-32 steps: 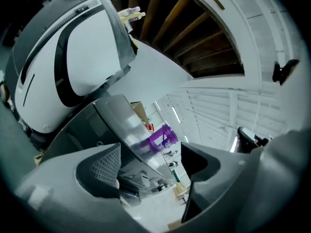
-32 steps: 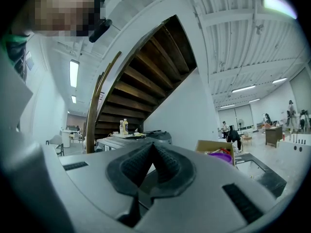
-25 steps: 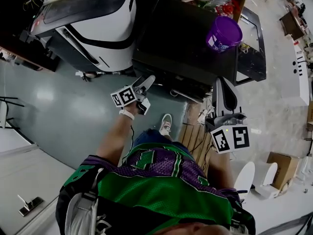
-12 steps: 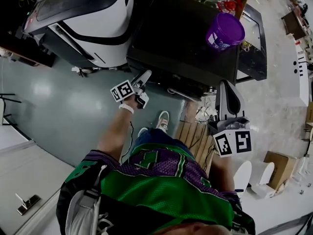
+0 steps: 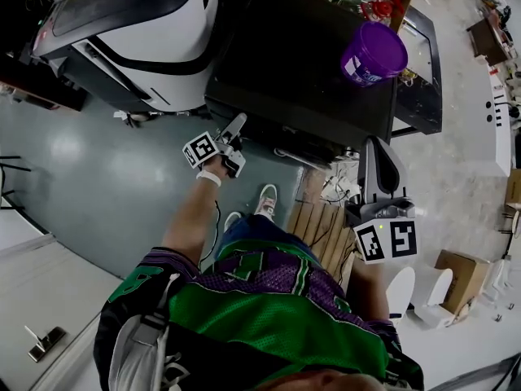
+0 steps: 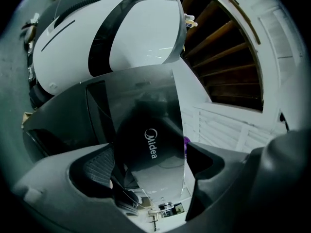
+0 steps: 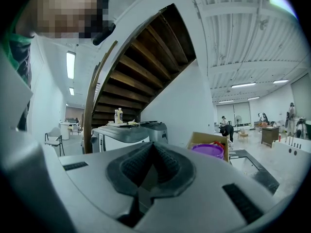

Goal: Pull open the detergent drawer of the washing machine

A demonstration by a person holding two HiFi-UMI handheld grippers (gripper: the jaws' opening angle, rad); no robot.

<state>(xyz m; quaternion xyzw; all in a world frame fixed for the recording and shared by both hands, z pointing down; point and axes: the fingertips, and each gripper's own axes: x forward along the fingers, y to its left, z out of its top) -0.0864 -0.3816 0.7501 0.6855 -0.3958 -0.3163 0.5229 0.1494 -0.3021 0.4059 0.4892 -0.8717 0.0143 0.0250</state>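
Observation:
The black washing machine (image 5: 301,55) stands at the top of the head view, and its front face is hidden under its top edge there. My left gripper (image 5: 236,129) hangs just in front of the machine's upper left corner. In the left gripper view the grey front with the dark round Midea door (image 6: 152,143) fills the gap between the jaws, and a dark oblong panel (image 6: 99,111) lies to its left. The left gripper (image 6: 150,165) has its jaws opening wide, and nothing is pressed between them. My right gripper (image 5: 377,149) is shut and empty, off the machine's right corner.
A purple tub (image 5: 374,53) sits on the washer's top, also seen as the purple tub (image 7: 209,149) beside a cardboard box (image 7: 210,138). A white and black appliance (image 5: 155,31) stands to the washer's left. A wooden pallet (image 5: 326,222) and a person's shoe (image 5: 267,200) lie below.
My left gripper has drawn closer to the washer's front corner and rolled a little. My right gripper has shifted slightly.

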